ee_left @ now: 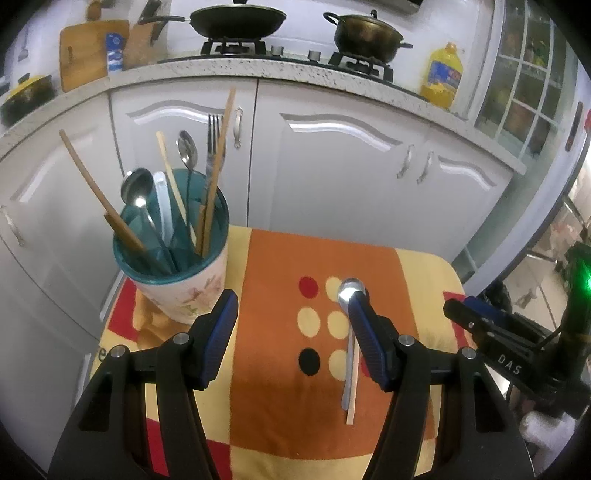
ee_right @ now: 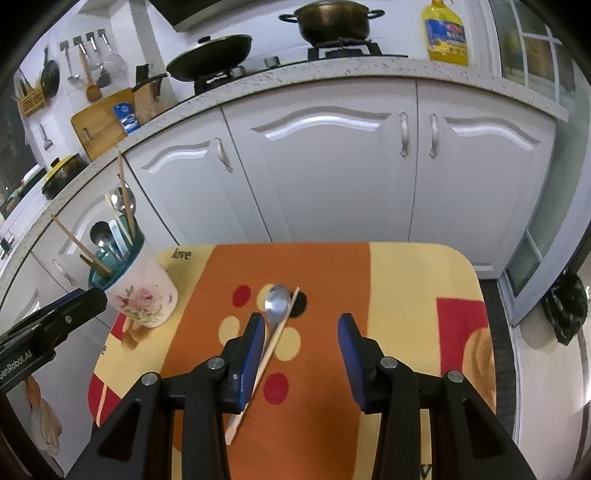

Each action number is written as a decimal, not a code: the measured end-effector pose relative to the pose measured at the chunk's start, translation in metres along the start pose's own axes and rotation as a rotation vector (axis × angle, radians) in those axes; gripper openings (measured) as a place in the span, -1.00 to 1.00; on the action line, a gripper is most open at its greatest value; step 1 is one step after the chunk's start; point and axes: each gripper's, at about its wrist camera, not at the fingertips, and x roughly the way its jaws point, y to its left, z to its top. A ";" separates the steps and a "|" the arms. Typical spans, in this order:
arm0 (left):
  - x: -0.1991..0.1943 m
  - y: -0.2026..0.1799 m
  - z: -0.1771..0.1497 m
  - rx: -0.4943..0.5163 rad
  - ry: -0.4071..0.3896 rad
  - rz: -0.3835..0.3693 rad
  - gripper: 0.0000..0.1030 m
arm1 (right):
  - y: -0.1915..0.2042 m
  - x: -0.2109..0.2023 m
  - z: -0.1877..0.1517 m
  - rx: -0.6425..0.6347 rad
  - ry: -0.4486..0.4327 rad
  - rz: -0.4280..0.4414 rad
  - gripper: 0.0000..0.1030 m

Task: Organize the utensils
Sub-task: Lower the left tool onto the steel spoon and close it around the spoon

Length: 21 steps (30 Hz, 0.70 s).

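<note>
A metal spoon (ee_left: 350, 291) (ee_right: 277, 301) lies on the patterned tablecloth (ee_left: 273, 369) (ee_right: 325, 280) with a pale wooden chopstick (ee_left: 351, 391) (ee_right: 283, 326) alongside it. A floral holder (ee_left: 184, 291) (ee_right: 142, 291) with a teal inside stands at the table's left and holds several spoons, chopsticks and a fork. My left gripper (ee_left: 292, 299) is open above the cloth, its right finger over the spoon's neck. My right gripper (ee_right: 301, 319) is open too, its left finger over the spoon's handle, and nothing sits between its pads. Each gripper shows at the edge of the other's view.
White cabinet doors (ee_right: 325, 173) stand just behind the table. The counter above carries a wok (ee_left: 238, 20), a pot (ee_left: 365, 35), a yellow oil bottle (ee_right: 445, 35) and cutting boards (ee_left: 88, 51). A dark bag (ee_right: 565, 310) hangs at the right.
</note>
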 end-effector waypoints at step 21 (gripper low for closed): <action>0.043 -0.010 -0.010 0.024 0.096 -0.017 0.21 | -0.011 0.031 -0.012 0.017 0.074 0.018 -0.24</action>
